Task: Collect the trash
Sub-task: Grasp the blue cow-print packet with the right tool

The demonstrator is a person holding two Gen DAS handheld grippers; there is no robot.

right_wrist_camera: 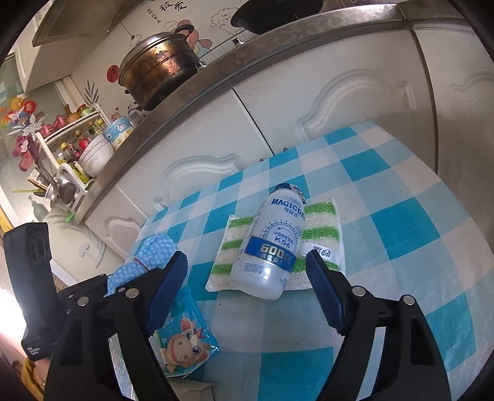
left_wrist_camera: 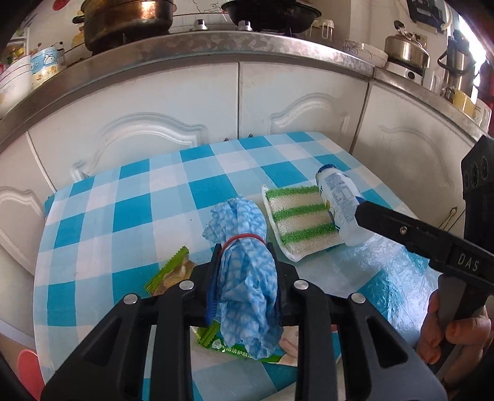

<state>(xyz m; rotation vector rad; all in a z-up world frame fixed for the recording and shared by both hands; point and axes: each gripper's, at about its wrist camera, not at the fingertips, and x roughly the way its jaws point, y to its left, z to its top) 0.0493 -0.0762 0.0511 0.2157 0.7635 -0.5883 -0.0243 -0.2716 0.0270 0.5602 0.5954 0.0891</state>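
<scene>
My left gripper (left_wrist_camera: 244, 271) is shut on a crumpled blue-and-white cloth (left_wrist_camera: 247, 277) tied with a red rubber band, held just above the checked table (left_wrist_camera: 139, 216). The cloth also shows in the right wrist view (right_wrist_camera: 148, 256). My right gripper (right_wrist_camera: 247, 271) is open, its fingers on either side of the base of a white plastic bottle (right_wrist_camera: 271, 243) lying on a green-striped sponge cloth (right_wrist_camera: 321, 222). The bottle (left_wrist_camera: 339, 203) and sponge cloth (left_wrist_camera: 296, 222) show in the left wrist view too. A green snack wrapper (left_wrist_camera: 173, 274) lies under the left gripper.
A cartoon-printed packet (right_wrist_camera: 185, 336) lies on the table near the front left. Another green packet (left_wrist_camera: 240, 348) lies under the cloth. White cabinet doors (left_wrist_camera: 173, 123) stand behind the table, below a counter with pots (left_wrist_camera: 123, 21), bowls and a kettle (left_wrist_camera: 404, 49).
</scene>
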